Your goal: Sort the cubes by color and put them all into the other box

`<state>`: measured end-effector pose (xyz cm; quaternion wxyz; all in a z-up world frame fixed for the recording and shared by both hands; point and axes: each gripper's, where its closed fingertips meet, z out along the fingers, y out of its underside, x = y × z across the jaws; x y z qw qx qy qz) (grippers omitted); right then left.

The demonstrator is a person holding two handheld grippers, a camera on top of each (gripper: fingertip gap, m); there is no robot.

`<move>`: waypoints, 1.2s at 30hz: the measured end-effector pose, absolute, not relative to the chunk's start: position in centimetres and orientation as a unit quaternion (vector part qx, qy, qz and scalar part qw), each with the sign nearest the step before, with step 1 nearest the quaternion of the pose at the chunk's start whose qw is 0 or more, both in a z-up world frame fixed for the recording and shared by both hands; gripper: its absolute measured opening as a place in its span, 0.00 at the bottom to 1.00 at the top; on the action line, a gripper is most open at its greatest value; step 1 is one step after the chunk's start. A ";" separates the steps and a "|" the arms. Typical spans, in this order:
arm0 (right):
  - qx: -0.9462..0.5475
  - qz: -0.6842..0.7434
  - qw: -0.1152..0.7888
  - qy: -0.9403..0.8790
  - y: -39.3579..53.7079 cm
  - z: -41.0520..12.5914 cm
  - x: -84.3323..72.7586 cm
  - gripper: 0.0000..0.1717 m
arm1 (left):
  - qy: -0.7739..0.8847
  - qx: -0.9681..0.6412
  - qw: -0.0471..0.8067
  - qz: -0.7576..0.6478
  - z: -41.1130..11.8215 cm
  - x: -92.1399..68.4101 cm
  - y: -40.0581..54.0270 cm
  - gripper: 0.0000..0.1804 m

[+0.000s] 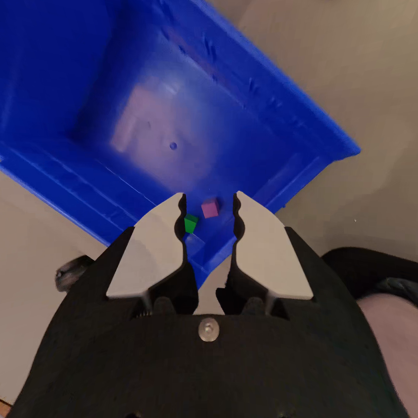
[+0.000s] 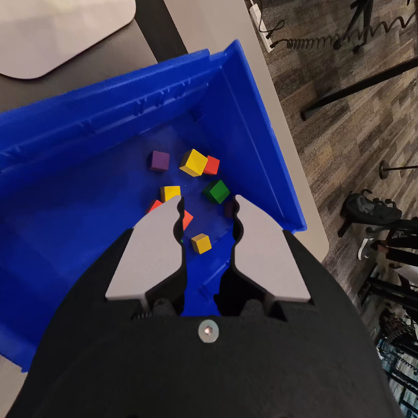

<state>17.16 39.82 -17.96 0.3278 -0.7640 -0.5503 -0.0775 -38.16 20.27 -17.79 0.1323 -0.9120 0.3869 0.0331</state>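
Evidently mid-sort: the left gripper point(image 1: 209, 199) hangs wide and empty over a purple cube point(image 1: 210, 207) and green cube point(image 1: 190, 223) at lower centre of one box point(image 1: 294, 108). The right gripper point(image 2: 208, 200), also wide and empty, hovers above mixed cubes point(image 2: 193, 162) mid-frame in the other bin point(image 2: 260, 140). Next it must drop onto one cube and close.

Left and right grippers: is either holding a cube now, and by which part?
Neither. Left gripper is open above the purple cube; right gripper is open over loose cubes.

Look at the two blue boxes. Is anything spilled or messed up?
Nothing is spilled or broken. In one blue box the cubes lie jumbled with colors mixed, like a red cube touching a yellow cube. The other blue box holds just a purple cube and a green cube.
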 end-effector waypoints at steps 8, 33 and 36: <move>-0.757 -0.071 0.331 -0.559 39.4 -17.6 16.4 0.23 | 0.337 -0.941 -0.012 0.013 -23.3 -41.6 18.1 0.20; -0.602 -0.015 0.491 -0.629 33.8 -8.6 9.0 0.23 | 0.430 -0.866 0.212 -0.142 -16.7 -33.4 20.7 0.13; -0.480 0.033 0.577 -0.660 28.4 -4.4 4.2 0.23 | 0.477 -0.779 0.330 -0.237 -10.2 -27.1 19.7 0.13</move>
